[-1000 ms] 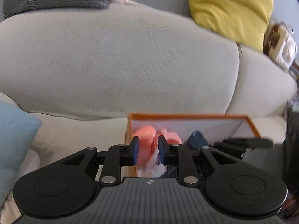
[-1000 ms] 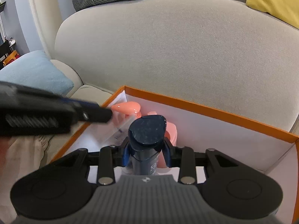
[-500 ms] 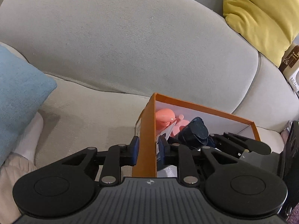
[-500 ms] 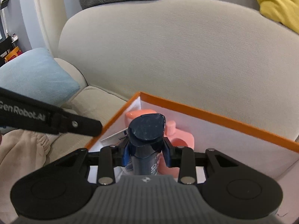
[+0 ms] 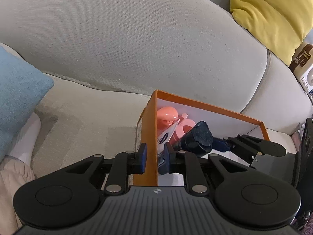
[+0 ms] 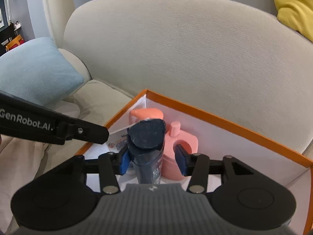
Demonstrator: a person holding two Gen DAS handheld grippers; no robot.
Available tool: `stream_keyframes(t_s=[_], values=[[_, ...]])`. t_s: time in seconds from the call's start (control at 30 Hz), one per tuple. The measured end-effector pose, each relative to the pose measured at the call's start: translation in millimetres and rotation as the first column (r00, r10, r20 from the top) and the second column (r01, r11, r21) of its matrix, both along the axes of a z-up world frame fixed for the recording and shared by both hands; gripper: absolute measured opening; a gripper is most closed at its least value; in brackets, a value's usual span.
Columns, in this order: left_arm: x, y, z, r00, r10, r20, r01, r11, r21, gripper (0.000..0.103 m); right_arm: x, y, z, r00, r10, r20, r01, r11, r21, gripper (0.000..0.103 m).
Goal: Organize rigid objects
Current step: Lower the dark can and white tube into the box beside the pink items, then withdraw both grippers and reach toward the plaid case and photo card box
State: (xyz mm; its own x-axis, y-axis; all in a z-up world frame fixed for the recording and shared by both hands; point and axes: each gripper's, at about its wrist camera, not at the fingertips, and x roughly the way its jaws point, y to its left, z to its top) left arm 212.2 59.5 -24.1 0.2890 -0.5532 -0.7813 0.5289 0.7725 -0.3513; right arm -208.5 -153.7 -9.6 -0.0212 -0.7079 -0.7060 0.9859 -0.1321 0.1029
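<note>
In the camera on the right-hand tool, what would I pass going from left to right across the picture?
Blue cushion → the other tool's black arm → dark bottle → pink jug → orange box's right wall. The yellow cushion sits top right.

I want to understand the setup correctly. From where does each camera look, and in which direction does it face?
Left wrist: sits on the left gripper, looks down along its fingers, closing astride the orange box wall; the right gripper shows at the right.
Right wrist: sits on the right gripper, faces the sofa; its jaws are opening around the dark bottle; the left gripper's finger enters from the left.
Shared: box, bottle, pink bottles, blue cushion.
</note>
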Motion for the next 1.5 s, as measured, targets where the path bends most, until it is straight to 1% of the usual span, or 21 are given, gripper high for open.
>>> stream_keyframes(t_s=[0.13,0.23,0.27,0.33,0.4,0.43,0.5,0.63,0.73,0.83,0.93,1.03,1.17,1.23,1.27,1.3,1.33,1.37,1.43,1.5], values=[[-2,1,0,1.000,-0.001,-0.003,0.001,1.000,-0.003,0.017,0,-5,-4,0.999,0.011,0.044,-0.015,0.996,0.083,0.052],[-2,1,0,1.000,-0.003,-0.011,0.003,1.000,-0.006,0.017,3,-14,-14,0.997,0.011,0.074,-0.024,0.984,0.179,0.051],[-2,1,0,1.000,-0.004,-0.013,0.004,1.000,-0.007,0.017,4,-18,-18,0.997,0.007,0.080,-0.024,0.977,0.213,0.050],[-2,2,-1,1.000,-0.006,-0.016,0.006,1.000,-0.008,0.017,5,-26,-24,0.996,0.002,0.089,-0.025,0.967,0.253,0.043],[-1,3,-1,1.000,-0.007,-0.027,0.006,1.000,-0.011,0.015,4,-32,-27,0.995,-0.003,0.095,-0.023,0.962,0.273,0.034],[0,3,-1,0.999,-0.006,-0.034,0.005,1.000,-0.013,0.015,3,-34,-28,0.995,-0.007,0.096,-0.020,0.961,0.277,0.032],[2,3,-2,0.999,-0.004,-0.044,0.004,1.000,-0.017,0.015,2,-39,-29,0.996,-0.013,0.094,-0.014,0.959,0.282,0.031],[1,2,0,0.999,-0.011,-0.036,0.011,1.000,-0.015,0.015,2,-41,-29,0.995,-0.023,0.093,-0.003,0.962,0.273,0.031],[-3,2,2,1.000,-0.023,-0.009,0.023,1.000,-0.013,0.015,5,-40,-29,0.995,-0.023,0.092,-0.003,0.962,0.273,0.032],[-13,5,11,0.998,-0.042,0.052,0.043,0.999,-0.013,0.015,7,-34,-19,0.996,-0.025,0.087,0.003,0.968,0.251,0.032],[-26,8,20,0.994,-0.051,0.100,0.054,0.998,-0.033,0.015,7,-16,-3,0.996,-0.033,0.080,0.016,0.978,0.208,0.032],[-46,11,34,0.985,-0.063,0.161,0.071,0.996,-0.047,0.015,10,8,15,0.995,-0.061,0.077,0.049,0.988,0.147,0.032],[-81,17,51,0.967,-0.106,0.232,0.129,0.988,-0.087,0.015,13,51,35,0.992,-0.106,0.068,0.102,0.993,0.058,0.033],[-98,26,54,0.967,-0.107,0.232,0.136,0.984,-0.114,0.015,13,79,43,0.988,-0.137,0.071,0.136,0.991,0.014,0.034],[-108,32,54,0.969,-0.108,0.224,0.140,0.981,-0.131,0.015,12,93,47,0.985,-0.156,0.078,0.157,0.988,-0.007,0.038],[-116,35,54,0.970,-0.111,0.214,0.144,0.979,-0.145,0.015,12,106,48,0.980,-0.177,0.086,0.180,0.983,-0.027,0.041],[-124,39,52,0.973,-0.117,0.201,0.149,0.977,-0.153,0.015,16,112,49,0.977,-0.193,0.094,0.198,0.979,-0.045,0.041],[-133,43,48,0.974,-0.126,0.186,0.156,0.975,-0.157,0.015,12,130,51,0.973,-0.207,0.100,0.213,0.975,-0.058,0.042],[-146,46,42,0.975,-0.152,0.163,0.177,0.973,-0.150,0.015,16,159,50,0.962,-0.253,0.100,0.261,0.962,-0.080,0.044],[-159,47,33,0.974,-0.179,0.136,0.195,0.974,-0.117,0.015,22,175,42,0.950,-0.293,0.109,0.303,0.949,-0.087,0.045]])
